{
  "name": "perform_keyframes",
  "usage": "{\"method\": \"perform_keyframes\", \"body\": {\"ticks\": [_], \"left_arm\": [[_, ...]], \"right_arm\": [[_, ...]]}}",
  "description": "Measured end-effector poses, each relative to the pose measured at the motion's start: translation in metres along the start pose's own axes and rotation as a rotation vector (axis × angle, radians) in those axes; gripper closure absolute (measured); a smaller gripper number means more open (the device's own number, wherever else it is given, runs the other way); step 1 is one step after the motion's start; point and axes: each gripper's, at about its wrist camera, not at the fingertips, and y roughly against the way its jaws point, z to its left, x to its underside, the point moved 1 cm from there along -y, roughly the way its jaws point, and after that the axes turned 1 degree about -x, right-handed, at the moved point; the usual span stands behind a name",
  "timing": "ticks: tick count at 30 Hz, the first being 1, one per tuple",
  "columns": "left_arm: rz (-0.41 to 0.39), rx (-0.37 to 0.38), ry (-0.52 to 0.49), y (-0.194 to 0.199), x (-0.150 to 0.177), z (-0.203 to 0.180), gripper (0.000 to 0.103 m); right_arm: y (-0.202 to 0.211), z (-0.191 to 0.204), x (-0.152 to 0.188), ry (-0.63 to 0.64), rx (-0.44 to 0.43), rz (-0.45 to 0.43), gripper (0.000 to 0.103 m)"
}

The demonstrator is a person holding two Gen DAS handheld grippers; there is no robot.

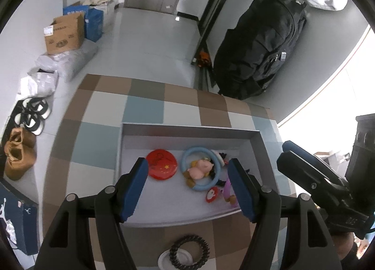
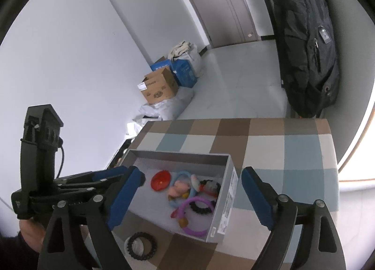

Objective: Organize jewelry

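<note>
while lying just outside the grey box (image 1: 256, 140) near its front wall, black beaded bracelet (image 1: 189, 252) looks light, stretchy, slippery; best pinched across its rim. left gripper (image 1: 188, 189) and right gripper (image 2: 189, 197) spread, empty.

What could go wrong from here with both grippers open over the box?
1. The black bead bracelet outside the box lies partly on a white ring; a grab may lift or flick both.
2. The box is crowded: blue ring, purple ring and toys overlap, so a drop could land on them or snag.
3. Left gripper and right gripper sit close; they might collide.
</note>
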Motion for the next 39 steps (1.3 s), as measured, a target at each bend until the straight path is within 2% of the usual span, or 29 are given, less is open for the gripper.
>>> {"method": "perform_keyframes", "body": {"ticks": [5, 13, 16, 26, 30, 39], "left_arm": [[-0.044, -0.051, 0.005, 0.013, 0.007, 0.003, 0.037], [-0.096, -0.124, -0.014, 0.031, 0.024, 0.005, 0.035], [-0.123, -0.141, -0.014, 0.039, 0.030, 0.007, 0.026], [-0.179, -0.154, 0.016, 0.057, 0.049, 0.017, 0.025], [-0.169, -0.146, 0.042, 0.062, 0.057, 0.023, 0.025], [-0.122, -0.124, 0.088, 0.062, 0.073, 0.030, 0.025]], "right_arm": [[0.008, 0.002, 0.006, 0.010, 0.021, -0.013, 0.011], [0.021, 0.020, 0.022, 0.067, 0.005, -0.029, 0.004], [0.023, 0.027, 0.028, 0.100, 0.004, -0.027, 0.003], [0.027, 0.041, 0.054, 0.142, 0.010, 0.009, 0.000], [0.024, 0.048, 0.063, 0.159, 0.013, 0.029, 0.000], [0.000, 0.064, 0.089, 0.222, 0.013, 0.134, 0.000]]}}
